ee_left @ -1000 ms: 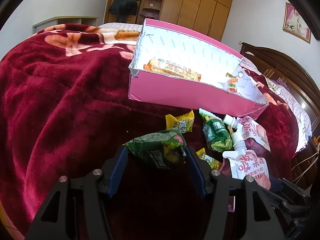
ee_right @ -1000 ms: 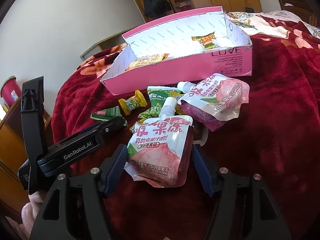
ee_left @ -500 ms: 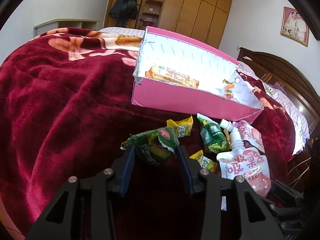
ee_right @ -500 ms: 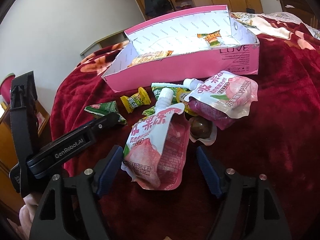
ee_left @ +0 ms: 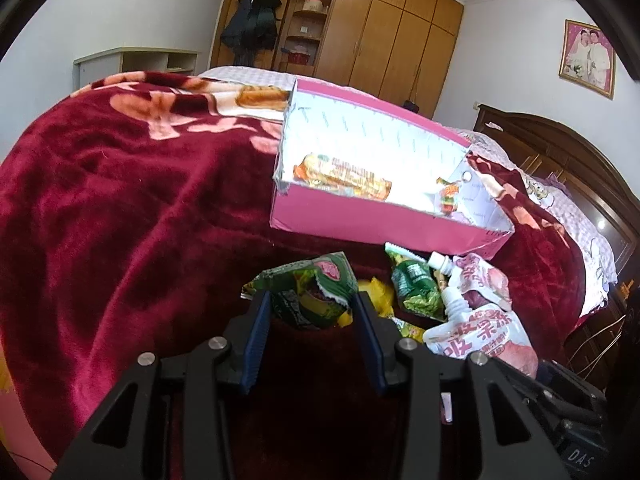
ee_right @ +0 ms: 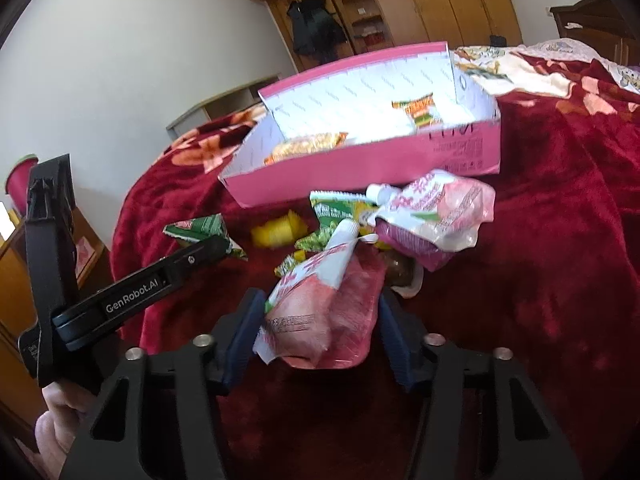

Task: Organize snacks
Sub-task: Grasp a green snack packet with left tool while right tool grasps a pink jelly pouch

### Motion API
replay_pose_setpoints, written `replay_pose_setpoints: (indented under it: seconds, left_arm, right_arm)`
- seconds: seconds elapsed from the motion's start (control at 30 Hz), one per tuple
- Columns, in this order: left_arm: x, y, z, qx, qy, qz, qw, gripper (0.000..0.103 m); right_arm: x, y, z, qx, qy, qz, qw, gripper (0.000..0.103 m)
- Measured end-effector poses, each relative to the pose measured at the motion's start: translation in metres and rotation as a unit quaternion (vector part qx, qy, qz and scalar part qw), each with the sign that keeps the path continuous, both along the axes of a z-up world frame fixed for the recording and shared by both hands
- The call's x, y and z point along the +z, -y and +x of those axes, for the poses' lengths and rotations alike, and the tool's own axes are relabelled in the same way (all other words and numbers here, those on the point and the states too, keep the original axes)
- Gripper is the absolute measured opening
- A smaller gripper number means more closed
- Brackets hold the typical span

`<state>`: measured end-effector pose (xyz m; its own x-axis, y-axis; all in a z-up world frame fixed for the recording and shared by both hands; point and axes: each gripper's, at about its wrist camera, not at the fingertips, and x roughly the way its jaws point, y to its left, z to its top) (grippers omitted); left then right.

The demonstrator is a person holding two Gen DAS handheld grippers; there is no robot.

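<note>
left gripper clamps crumpled green foil snack packet; right gripper clamps pink spouted jelly pouch on crimson blanket.

White walls, wooden wardrobe

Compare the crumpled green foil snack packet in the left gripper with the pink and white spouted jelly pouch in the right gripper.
The crumpled green foil snack packet has no spout; the pink and white spouted jelly pouch has a white capped one. The packet looks flatter, the pouch plumper. Both are pinched between blue pads, in the left gripper and the right gripper, above the red blanket.
</note>
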<state>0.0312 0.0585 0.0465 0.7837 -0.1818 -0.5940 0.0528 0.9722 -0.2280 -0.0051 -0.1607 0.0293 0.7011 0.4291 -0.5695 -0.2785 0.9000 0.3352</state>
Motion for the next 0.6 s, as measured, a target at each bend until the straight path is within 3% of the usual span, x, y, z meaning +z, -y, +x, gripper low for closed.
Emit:
replay_pose_setpoints:
  seconds: [0.27,0.6]
  left_arm:
    - [0.015,0.008,-0.012,-0.009,0.018,0.006,0.9998,0.044]
    - [0.031,0.011,-0.021,-0.009,0.029,0.006,0.9995,0.044]
  right_arm:
    - [0.006,0.003,-0.007,0.007,0.012,0.004,1.0,0.04]
    - [0.021,0.013,-0.017,0.003,0.038,0.015,0.999,0.039]
